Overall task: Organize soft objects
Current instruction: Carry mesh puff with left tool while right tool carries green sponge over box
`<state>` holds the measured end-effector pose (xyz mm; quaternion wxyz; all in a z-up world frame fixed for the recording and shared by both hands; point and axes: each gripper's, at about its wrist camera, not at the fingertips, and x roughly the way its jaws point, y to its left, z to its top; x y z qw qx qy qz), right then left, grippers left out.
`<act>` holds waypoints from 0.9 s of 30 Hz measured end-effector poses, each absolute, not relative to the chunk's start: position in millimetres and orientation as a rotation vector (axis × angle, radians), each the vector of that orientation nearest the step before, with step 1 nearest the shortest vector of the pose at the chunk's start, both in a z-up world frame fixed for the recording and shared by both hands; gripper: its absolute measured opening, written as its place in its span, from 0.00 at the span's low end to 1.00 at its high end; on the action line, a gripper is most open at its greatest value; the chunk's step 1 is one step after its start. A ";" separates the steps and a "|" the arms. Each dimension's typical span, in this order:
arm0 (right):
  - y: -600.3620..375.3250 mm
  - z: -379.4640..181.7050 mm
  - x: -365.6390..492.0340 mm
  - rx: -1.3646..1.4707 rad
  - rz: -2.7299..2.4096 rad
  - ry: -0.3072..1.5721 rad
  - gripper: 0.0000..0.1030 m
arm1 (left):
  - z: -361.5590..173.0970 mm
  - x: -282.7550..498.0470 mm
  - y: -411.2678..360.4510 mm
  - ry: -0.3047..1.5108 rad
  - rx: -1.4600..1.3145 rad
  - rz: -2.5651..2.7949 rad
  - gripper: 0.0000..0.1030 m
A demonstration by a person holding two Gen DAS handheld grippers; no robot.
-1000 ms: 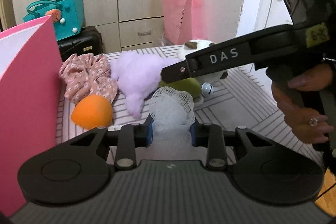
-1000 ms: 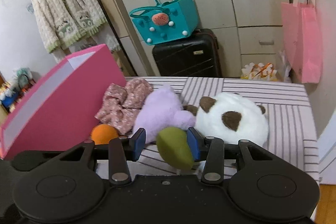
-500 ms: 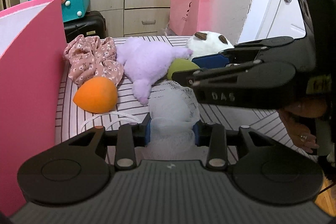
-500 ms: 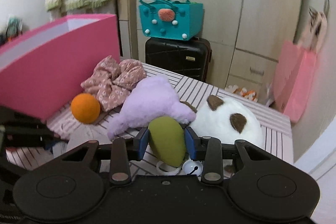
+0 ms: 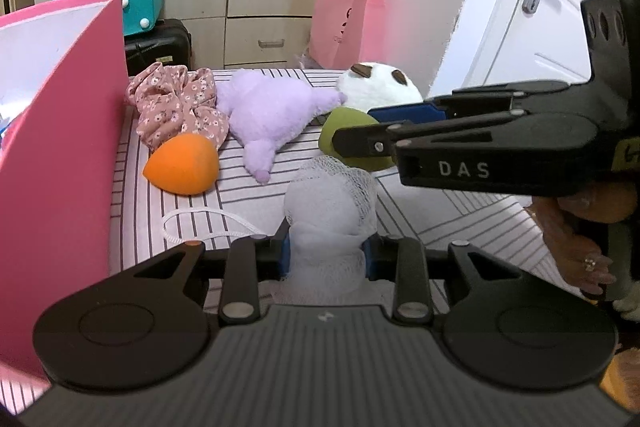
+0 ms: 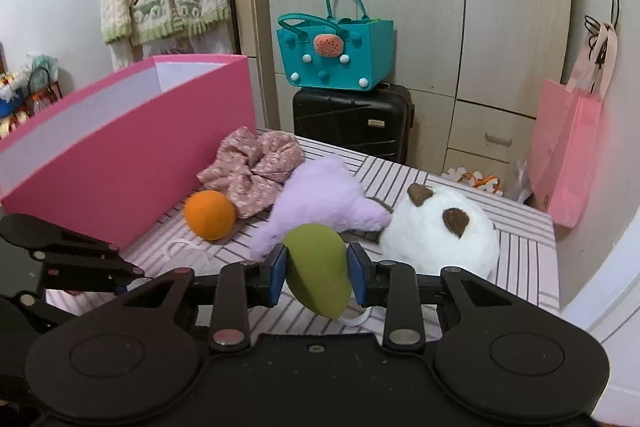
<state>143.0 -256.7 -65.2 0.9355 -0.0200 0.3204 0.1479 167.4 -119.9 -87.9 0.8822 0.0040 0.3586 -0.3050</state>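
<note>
Right gripper (image 6: 316, 269) jaws have just been closing on the green sponge (image 6: 318, 267), now lifted off the striped cloth (image 6: 520, 259)

Pink box (image 6: 132, 147), orange sponge (image 5: 182, 165), olive-green sponge (image 6: 316, 267), lilac plush (image 5: 268, 111), striped cloth (image 6: 524, 263).

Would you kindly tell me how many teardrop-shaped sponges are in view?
2: the orange sponge lies on the striped table beside the pink box; the green sponge is held in the right gripper. Others may be hidden.
</note>
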 end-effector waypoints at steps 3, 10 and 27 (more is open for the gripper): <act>-254.8 -64.5 135.1 -0.016 0.309 0.672 0.37 | -83.2 161.6 -113.7 0.752 0.003 -0.647 0.30; -250.9 -63.5 117.0 0.028 0.319 0.722 0.37 | -75.2 150.1 -99.2 0.803 -0.003 -0.678 0.30; -218.4 -52.6 61.8 0.043 0.425 0.875 0.37 | -64.7 113.8 -46.1 0.969 0.060 -0.737 0.30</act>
